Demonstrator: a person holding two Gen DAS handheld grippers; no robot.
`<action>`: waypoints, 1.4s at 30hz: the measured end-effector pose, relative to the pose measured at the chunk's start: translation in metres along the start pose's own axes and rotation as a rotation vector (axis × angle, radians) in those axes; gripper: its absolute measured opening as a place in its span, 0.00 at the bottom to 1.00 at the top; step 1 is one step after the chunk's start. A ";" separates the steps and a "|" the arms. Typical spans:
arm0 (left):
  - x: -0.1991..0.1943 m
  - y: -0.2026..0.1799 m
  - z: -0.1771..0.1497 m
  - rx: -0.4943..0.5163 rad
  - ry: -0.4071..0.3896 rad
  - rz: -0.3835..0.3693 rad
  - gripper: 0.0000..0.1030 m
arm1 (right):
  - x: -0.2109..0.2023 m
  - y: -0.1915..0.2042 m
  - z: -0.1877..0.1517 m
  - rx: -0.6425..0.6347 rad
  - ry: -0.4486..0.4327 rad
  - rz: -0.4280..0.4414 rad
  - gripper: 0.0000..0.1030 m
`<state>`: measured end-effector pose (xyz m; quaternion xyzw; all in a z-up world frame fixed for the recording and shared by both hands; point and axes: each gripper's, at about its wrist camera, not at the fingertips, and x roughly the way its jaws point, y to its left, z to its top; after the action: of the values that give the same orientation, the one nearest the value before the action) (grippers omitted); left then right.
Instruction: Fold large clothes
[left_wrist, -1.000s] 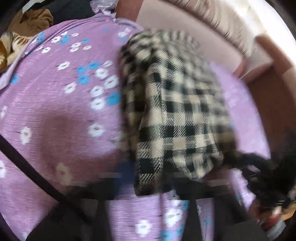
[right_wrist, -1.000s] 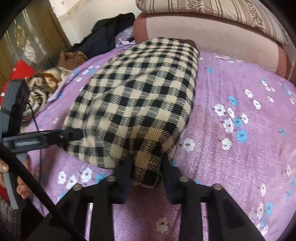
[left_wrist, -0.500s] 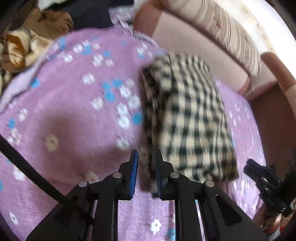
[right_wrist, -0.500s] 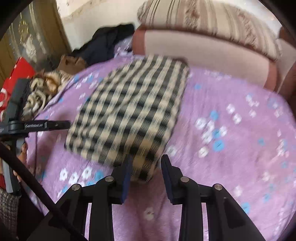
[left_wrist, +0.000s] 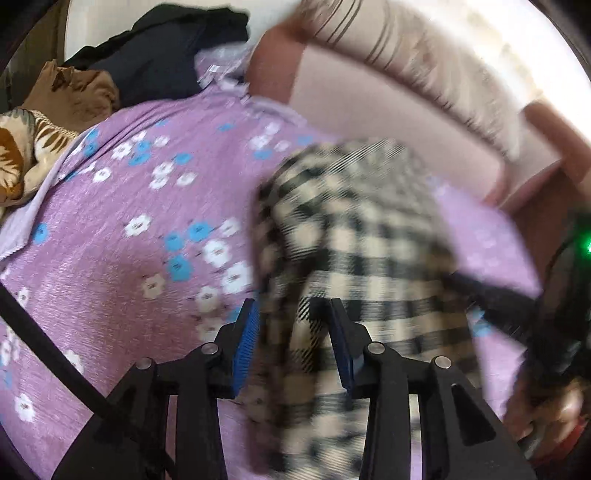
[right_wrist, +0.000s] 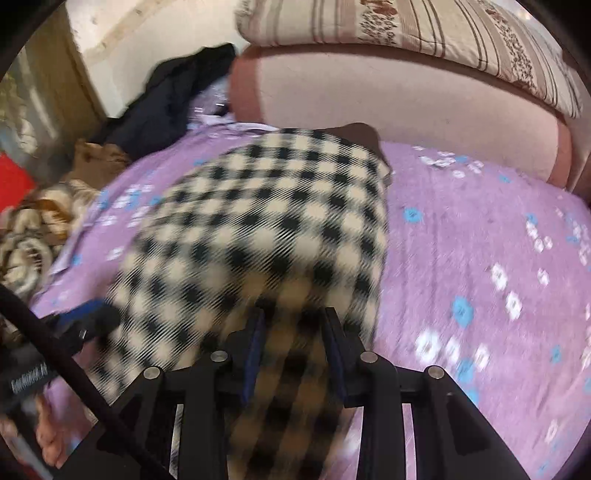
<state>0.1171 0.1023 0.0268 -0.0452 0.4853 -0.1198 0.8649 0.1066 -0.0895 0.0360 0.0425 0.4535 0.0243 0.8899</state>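
A folded black-and-cream checked garment (left_wrist: 354, 236) lies on the purple flowered bedsheet (left_wrist: 110, 258); it also shows in the right wrist view (right_wrist: 258, 221). My left gripper (left_wrist: 293, 325) is open, its blue-padded jaws astride the garment's near left edge. My right gripper (right_wrist: 293, 328) is open too, jaws astride the garment's near edge, with cloth between them. Both views are blurred by motion. The left gripper shows at the lower left of the right wrist view (right_wrist: 77, 325).
A pink headboard (right_wrist: 406, 99) with a striped pillow (right_wrist: 443, 40) stands at the far side. A dark garment (left_wrist: 166, 51), a brown cloth (left_wrist: 74, 88) and a patterned blanket (left_wrist: 22, 155) lie at the far left.
Both grippers had let go and drawn back from the garment; now both have moved forward again, open jaws astride its near edge. The left jaws have opened wider.
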 end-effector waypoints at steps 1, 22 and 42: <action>0.005 0.003 -0.001 0.006 0.012 0.021 0.40 | 0.007 -0.004 0.005 0.003 0.004 -0.022 0.31; -0.030 -0.039 -0.040 0.325 0.116 -0.068 0.41 | -0.034 -0.012 -0.091 -0.045 0.056 0.168 0.25; -0.044 0.020 -0.005 0.055 0.032 -0.023 0.50 | -0.023 0.027 -0.011 -0.029 0.029 0.342 0.28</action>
<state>0.0940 0.1330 0.0563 -0.0251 0.4950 -0.1436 0.8566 0.0840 -0.0643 0.0502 0.1058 0.4519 0.1827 0.8667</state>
